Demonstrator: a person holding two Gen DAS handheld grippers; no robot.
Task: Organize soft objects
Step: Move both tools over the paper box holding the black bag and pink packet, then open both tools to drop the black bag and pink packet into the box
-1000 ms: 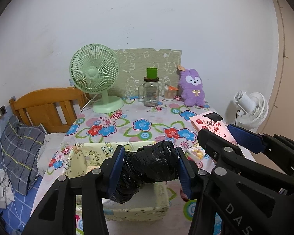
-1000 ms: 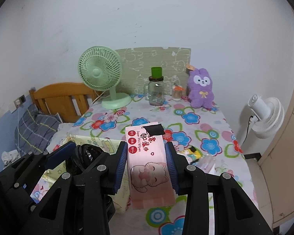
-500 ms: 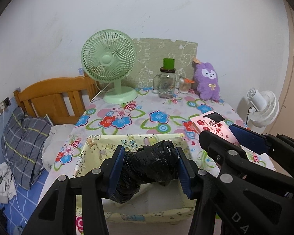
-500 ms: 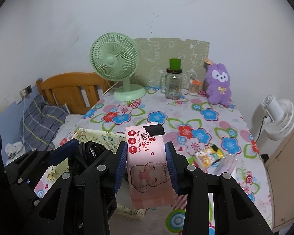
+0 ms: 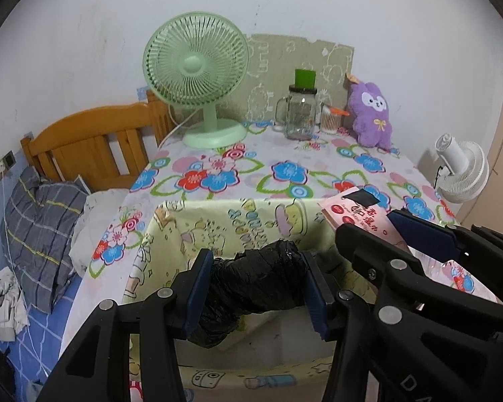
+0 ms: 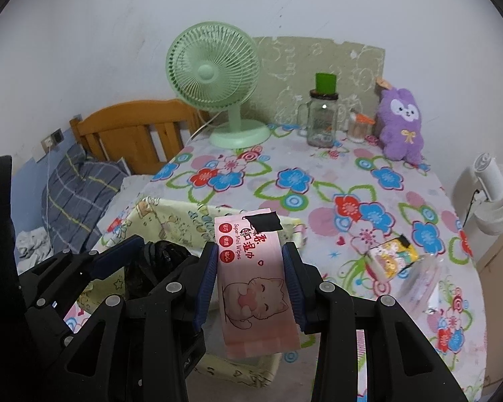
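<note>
My left gripper (image 5: 256,284) is shut on a crumpled black plastic bag (image 5: 251,283) and holds it over the open yellow fabric bin (image 5: 218,224). My right gripper (image 6: 249,283) is shut on a pink wet-wipes pack (image 6: 251,268) with a cat print, held over the bin's right side (image 6: 171,217). The right gripper and pack also show at the right of the left wrist view (image 5: 362,211). The left gripper with the black bag shows at the left of the right wrist view (image 6: 157,261). A small yellow tissue pack (image 6: 390,256) lies on the tablecloth to the right.
At the table's back stand a green fan (image 5: 198,77), a glass jar with green lid (image 5: 300,110), a small container (image 5: 330,119) and a purple plush rabbit (image 5: 372,114). A white fan (image 5: 462,167) is off the right edge; a wooden bed with pillow (image 5: 40,224) lies left.
Both grippers have moved forward and up over the bin, keeping their loads. The bin now lies closer and lower in both views.
</note>
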